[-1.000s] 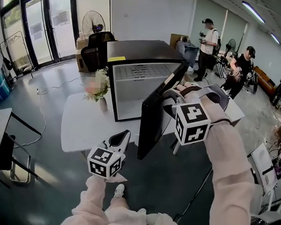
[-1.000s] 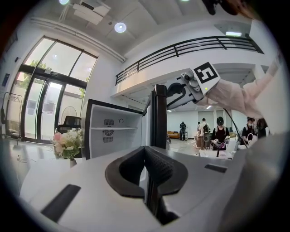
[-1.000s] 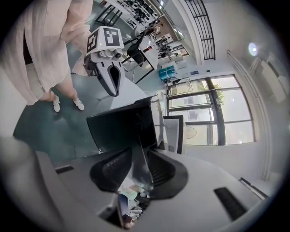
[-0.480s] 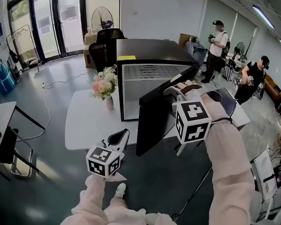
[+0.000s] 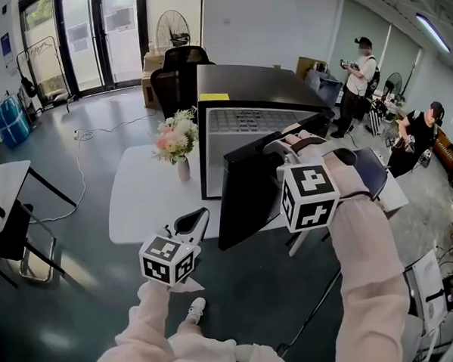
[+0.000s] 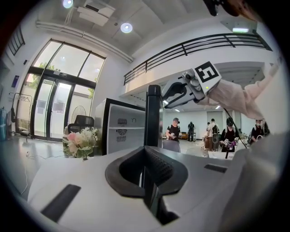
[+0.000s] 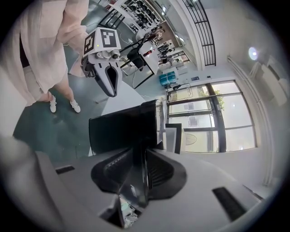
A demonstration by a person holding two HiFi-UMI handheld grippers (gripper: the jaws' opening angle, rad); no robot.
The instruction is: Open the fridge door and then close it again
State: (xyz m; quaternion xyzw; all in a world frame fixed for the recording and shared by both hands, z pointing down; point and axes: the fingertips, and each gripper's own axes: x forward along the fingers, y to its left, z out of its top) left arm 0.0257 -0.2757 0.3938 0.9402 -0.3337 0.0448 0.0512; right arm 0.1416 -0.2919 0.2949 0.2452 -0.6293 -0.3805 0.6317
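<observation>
Now R gripper [image 5: 280, 147] jaws, just closing, clamp door [image 5: 245, 186] top edge; door half open off fridge [image 5: 254, 87] at table [image 5: 143, 204] far edge. Grip shows only in right gripper view. L gripper [image 5: 195, 221] jaws together, empty.

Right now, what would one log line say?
fridge door: open | right claw: jaws just been closing, gripping its edge | left claw: shut, empty

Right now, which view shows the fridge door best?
The head view: the fridge door shows nearly whole, swung partway open from the fridge on the table. The left gripper view gives only its narrow edge; the right gripper view only a close, partial stretch of its dark panel.
</observation>
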